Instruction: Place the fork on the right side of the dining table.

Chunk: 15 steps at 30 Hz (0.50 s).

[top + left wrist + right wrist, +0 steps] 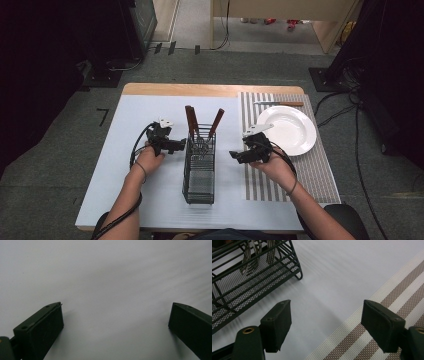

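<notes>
A black wire cutlery caddy stands in the middle of the pale sheet, with wooden-handled utensils upright in its far end. My left gripper hovers just left of the caddy, pointing toward it. Its jaws stand open over bare sheet, and the left gripper holds nothing. My right gripper sits right of the caddy at the edge of the striped placemat. The right gripper is open and empty, with the caddy and fork tines up to its left.
A white plate lies on the placemat's far half, and a wooden-handled knife lies beyond it. The brown-and-white placemat borders the sheet. The table's wooden far edge shows behind; cables trail on the floor at the right.
</notes>
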Available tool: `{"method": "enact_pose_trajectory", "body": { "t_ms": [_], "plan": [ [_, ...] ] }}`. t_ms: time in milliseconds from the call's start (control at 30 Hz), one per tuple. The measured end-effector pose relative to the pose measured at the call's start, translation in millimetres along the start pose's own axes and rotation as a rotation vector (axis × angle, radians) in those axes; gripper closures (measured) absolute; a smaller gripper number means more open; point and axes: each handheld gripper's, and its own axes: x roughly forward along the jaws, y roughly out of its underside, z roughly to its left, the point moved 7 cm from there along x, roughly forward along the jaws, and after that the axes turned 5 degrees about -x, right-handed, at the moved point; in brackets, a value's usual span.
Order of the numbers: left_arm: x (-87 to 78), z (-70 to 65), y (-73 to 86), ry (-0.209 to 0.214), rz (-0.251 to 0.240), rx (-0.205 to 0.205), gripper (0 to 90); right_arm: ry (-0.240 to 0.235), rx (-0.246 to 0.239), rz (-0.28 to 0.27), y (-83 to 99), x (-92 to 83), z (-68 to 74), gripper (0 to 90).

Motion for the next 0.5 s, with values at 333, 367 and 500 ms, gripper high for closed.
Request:
{"method": "enact_pose_trajectory", "body": {
  "t_ms": [333, 367, 500],
  "plan": [
    [0.0, 0.0, 0.0, 0.000, -0.001, 0.000, 0.0, 0.000, -0.008, -0.004, -6.7, -6.6, 1.6, 25.1],
    [0.0, 0.0, 0.0, 0.000, -0.001, 0.000, 0.0, -0.002, -0.008, -0.003, -7.4, -7.4, 1.8, 25.2],
    [0.0, 0.0, 0.0, 0.000, -0.001, 0.000, 0.0, -0.008, -0.006, -0.005, -11.1, -10.4, 2.5, 26.2]
  ]
}}
